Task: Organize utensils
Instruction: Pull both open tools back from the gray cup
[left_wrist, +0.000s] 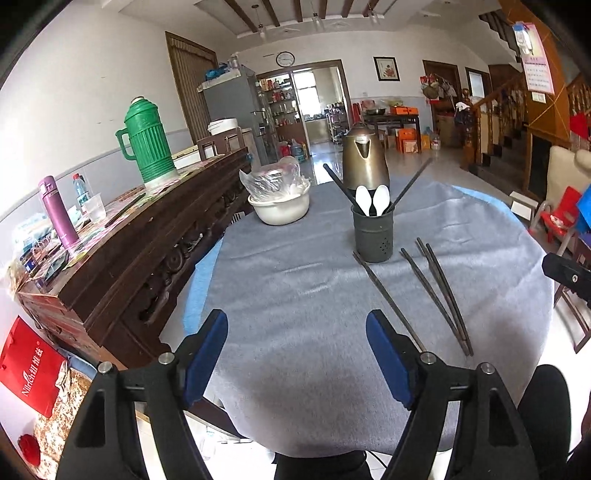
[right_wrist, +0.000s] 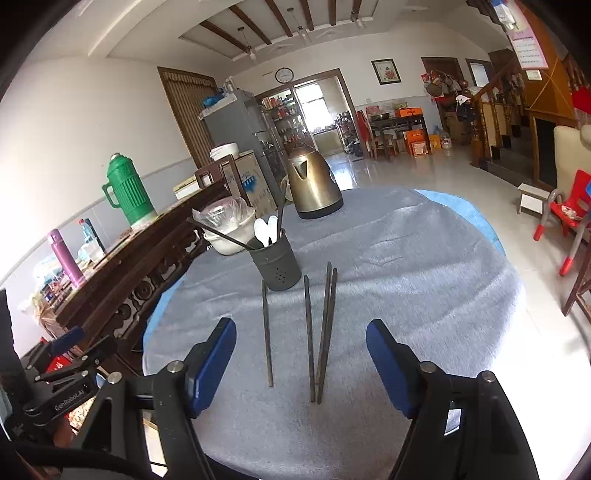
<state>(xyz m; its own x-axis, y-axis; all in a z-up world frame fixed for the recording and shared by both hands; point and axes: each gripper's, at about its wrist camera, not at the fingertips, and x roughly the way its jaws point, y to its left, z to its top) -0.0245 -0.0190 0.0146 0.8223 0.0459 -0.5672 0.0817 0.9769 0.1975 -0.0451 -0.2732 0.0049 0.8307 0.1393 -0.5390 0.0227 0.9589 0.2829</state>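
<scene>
At centre frame in both views a dark utensil holder (left_wrist: 373, 236) stands on the grey table cloth (left_wrist: 295, 295), holding two white spoons (left_wrist: 371, 199) and two dark chopsticks (left_wrist: 412, 182). Four loose chopsticks (right_wrist: 312, 332) lie on the cloth below it, the right-hand two apparently touching at their near ends. The left gripper (left_wrist: 297, 354) and right gripper (right_wrist: 301, 363) both stand wide apart with nothing held. A brass-coloured kettle (right_wrist: 314, 184) stands behind the holder.

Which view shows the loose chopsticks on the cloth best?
Right wrist: all four chopsticks lie centred, full length, between the open fingers. Left wrist shows them off right, slanted, one end hidden behind a finger.
</scene>
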